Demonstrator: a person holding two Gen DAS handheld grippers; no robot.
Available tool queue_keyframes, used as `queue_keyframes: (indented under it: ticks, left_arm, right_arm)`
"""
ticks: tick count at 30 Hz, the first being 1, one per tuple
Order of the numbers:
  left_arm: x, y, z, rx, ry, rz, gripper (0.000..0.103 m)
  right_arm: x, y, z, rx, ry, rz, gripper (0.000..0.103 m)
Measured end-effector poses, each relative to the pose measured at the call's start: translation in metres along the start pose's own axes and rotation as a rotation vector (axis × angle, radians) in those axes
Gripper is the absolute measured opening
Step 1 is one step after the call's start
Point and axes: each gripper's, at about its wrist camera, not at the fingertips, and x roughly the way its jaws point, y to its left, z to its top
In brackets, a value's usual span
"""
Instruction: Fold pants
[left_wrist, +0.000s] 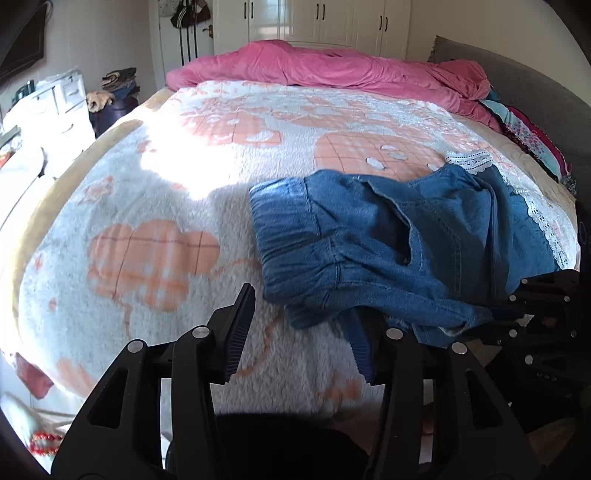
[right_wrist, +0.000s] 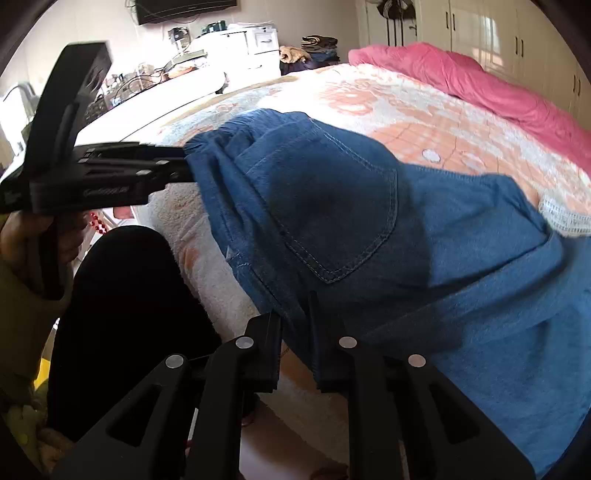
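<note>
- blue denim pants (left_wrist: 373, 240) lie bunched on the fleecy bed blanket (left_wrist: 155, 192), near its edge
- left gripper (left_wrist: 299, 332) is wide open, holding nothing, right fingertip under the waistband
- right gripper (right_wrist: 295, 332) is pinching the pants' edge

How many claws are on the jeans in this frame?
2. The left claw is open at the waistband end of the jeans, one finger under the denim. The right claw is shut on their near edge. None hidden.
</note>
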Motion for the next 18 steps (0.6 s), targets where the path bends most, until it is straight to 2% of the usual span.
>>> queue_keyframes:
  ticks: [6,9,11,13,15,18]
  left_arm:
    - [-0.014,0.004,-0.010,-0.024,0.014,0.026,0.042]
    - [-0.031,0.004,-0.007,-0.031,-0.021,0.040,0.042]
    - [-0.040,0.002,0.000,-0.041,-0.054,0.017,0.042]
    - [-0.044,-0.006,0.011,-0.058,-0.083,-0.045,0.042]
    - [-0.035,-0.017,0.018,-0.053,-0.075,-0.087,0.042]
    - [-0.006,-0.035,0.018,-0.009,-0.016,-0.054,0.042]
  right_arm:
    - [-0.001,-0.001,-0.001,0.005,-0.006,0.001,0.014]
    - [-0.005,0.001,-0.001,0.002,-0.013,0.002,0.014]
    - [-0.006,0.003,-0.003,0.001,-0.015,0.002,0.015]
    - [-0.005,0.002,-0.005,0.013,-0.010,0.013,0.017]
    - [-0.005,0.002,-0.007,0.020,-0.004,0.021,0.019]
    - [-0.011,0.003,-0.007,0.031,0.006,0.035,0.023]
